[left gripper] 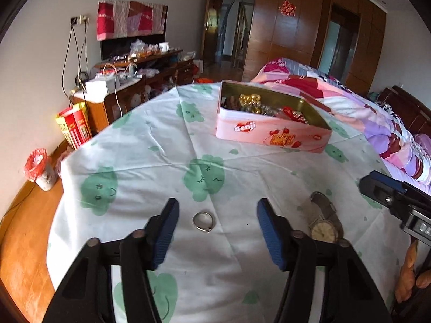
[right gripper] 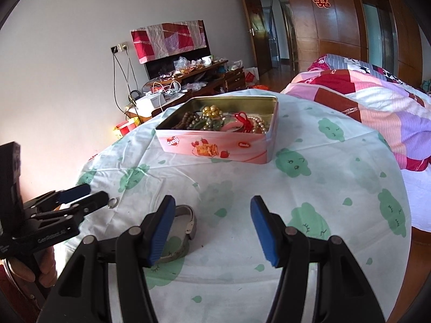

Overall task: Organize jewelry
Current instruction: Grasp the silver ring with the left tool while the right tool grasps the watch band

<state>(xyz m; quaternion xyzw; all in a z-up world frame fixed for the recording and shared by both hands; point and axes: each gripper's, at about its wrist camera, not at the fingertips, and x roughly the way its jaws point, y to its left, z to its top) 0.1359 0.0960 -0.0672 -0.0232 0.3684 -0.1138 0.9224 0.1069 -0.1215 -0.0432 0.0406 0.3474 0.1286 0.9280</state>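
The left gripper [left gripper: 217,215] stood with jaws apart around a silver ring [left gripper: 204,221] lying flat on the tablecloth [left gripper: 150,161], pads clear of it. A wristwatch [left gripper: 324,222] lay just right. The right gripper [right gripper: 212,212] was likewise parted, empty. Farther back sat the pink jewelry tin [right gripper: 215,148]

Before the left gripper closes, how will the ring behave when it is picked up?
The ring lies flat on the cloth between the open fingers of the left gripper, so it probably offers little height to pinch. It looks like smooth metal, likely stiff, light and slippery. If tipped on edge, it may roll.
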